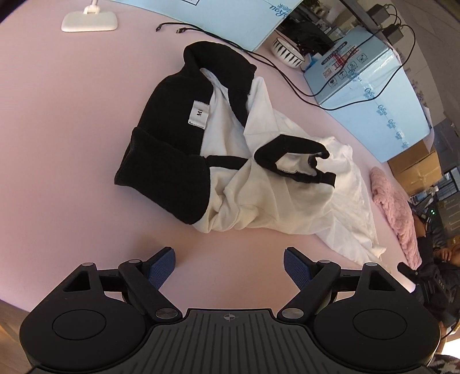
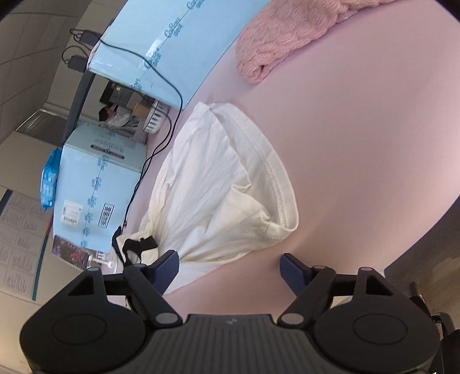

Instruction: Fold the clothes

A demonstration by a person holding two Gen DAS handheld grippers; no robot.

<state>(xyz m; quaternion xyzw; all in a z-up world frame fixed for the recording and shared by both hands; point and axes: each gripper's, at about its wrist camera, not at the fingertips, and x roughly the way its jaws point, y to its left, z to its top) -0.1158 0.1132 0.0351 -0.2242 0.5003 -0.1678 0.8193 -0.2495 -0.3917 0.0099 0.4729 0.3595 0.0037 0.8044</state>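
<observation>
Left gripper (image 1: 229,266): spread wide, blue pads (image 1: 162,266) holding nothing, hovering over bare pink tabletop (image 1: 72,138). Probably kept wide so either pad could slide under an edge once a grasp spot was chosen. Just ahead, apart from the pads, the crumpled black-and-white cotton garment (image 1: 230,161), bunched in a heap rather than laid flat. Ahead and left, its black knit sleeve or collar section with a small white sewn label (image 1: 199,112) turned upward, inside showing. Ahead and right, a twisted black trim loop (image 1: 290,155) lying on the white cloth, and a white corner trailing off rightward. Farther right, near that corner, a fuzzy pink knitted cloth (image 1: 394,210). Far ahead, thin black cables (image 1: 276,69), a white bowl with black stripes (image 1: 289,51), light-blue cardboard boxes (image 1: 368,95) and a flat white lamp base (image 1: 89,23).

Right gripper (image 2: 229,267): likewise spread and gripping nothing. Left pad over or touching the white cloth's gathered edge; impossible to tell which. Right pad over bare tabletop. Directly ahead, the garment's white stitched hem (image 2: 276,178), curved and rumpled, likely the intended grasp line. Beyond, up and right, the pink knitted cloth; off to the left, the blue boxes and cables.

Judged stage: start of folding, nothing yet spread flat; both grippers seemingly posted at opposite ends to pull the heap open.
</observation>
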